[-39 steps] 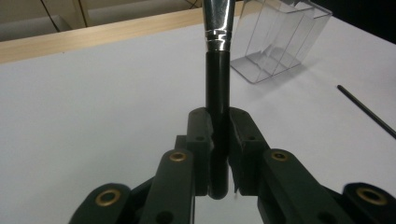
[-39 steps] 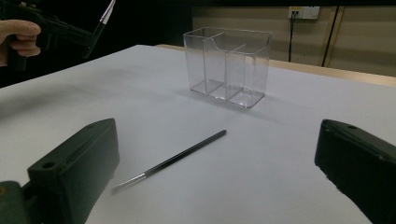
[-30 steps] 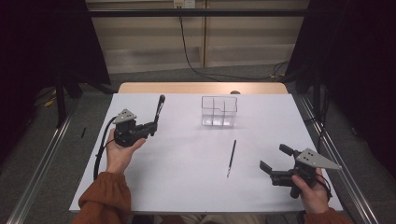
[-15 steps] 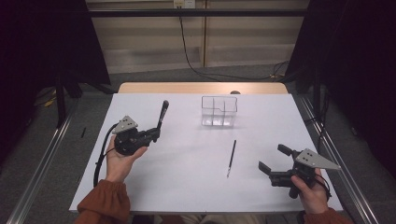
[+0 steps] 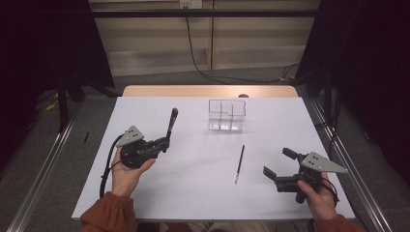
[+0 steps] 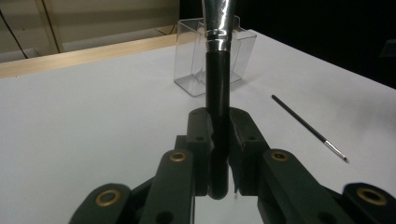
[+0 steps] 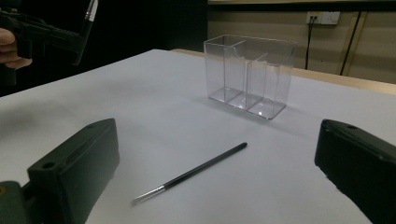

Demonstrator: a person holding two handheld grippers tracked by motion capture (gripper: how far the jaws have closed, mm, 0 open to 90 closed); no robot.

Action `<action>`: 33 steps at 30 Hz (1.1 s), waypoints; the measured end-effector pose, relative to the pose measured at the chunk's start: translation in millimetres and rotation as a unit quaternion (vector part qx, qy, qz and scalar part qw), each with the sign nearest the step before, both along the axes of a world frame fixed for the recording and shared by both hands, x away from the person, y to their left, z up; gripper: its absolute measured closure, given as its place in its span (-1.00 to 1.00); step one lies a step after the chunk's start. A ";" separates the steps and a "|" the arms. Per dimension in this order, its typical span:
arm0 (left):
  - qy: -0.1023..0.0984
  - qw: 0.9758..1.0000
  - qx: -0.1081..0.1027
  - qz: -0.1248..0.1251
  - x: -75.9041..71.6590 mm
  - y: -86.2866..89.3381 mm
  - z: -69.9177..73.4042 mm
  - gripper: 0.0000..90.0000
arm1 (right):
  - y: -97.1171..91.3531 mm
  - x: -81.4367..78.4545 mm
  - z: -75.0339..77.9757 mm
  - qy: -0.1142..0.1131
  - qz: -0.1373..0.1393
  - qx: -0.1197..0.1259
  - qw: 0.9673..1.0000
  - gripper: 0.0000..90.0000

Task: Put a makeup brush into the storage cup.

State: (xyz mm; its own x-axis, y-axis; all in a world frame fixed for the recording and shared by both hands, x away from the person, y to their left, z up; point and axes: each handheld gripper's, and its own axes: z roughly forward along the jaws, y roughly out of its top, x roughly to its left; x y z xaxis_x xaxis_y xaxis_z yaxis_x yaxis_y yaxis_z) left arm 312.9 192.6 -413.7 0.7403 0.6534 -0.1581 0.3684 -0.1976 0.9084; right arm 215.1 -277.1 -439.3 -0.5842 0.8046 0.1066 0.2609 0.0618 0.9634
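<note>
Left tool [image 6: 218,154]: jaws clamped on a black-handled brush [image 6: 217,98], silver ferrule up.
Clear organizer [image 6: 187,70]: behind the brush.
Thin brush [image 6: 308,128]: lying flat at right.
Surface [image 6: 93,121]: white.

The thick black brush [image 6: 217,93] has a matt handle and a glossy silver metal ferrule. The clear plastic compartment box [image 5: 226,115] looks smooth and shiny. The white surface [image 5: 193,183] is matt, edged in pale wood.
</note>
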 end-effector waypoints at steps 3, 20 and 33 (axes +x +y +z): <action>-0.001 1.000 -0.005 -0.003 -4.8 -0.3 1.8 0.77 | 2.0 -0.1 2.4 -0.003 0.007 0.003 1.000 -1.00; -0.005 0.999 -0.020 -0.035 -15.2 -17.7 -1.7 0.77 | 28.9 10.9 15.6 0.008 0.047 0.014 0.999 -1.00; -0.005 0.998 -0.018 -0.052 -18.8 -26.2 -3.3 0.77 | 57.2 28.5 27.8 0.007 0.091 0.016 0.996 -1.00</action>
State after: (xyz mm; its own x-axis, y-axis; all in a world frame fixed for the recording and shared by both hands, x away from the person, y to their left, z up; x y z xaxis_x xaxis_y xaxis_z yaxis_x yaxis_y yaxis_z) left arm 294.1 166.3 -417.0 0.8052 0.5676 -0.1717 0.3379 -0.2011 0.9194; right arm 243.7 -219.9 -411.4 -0.7189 0.6809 0.1399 0.2617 0.0786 0.9619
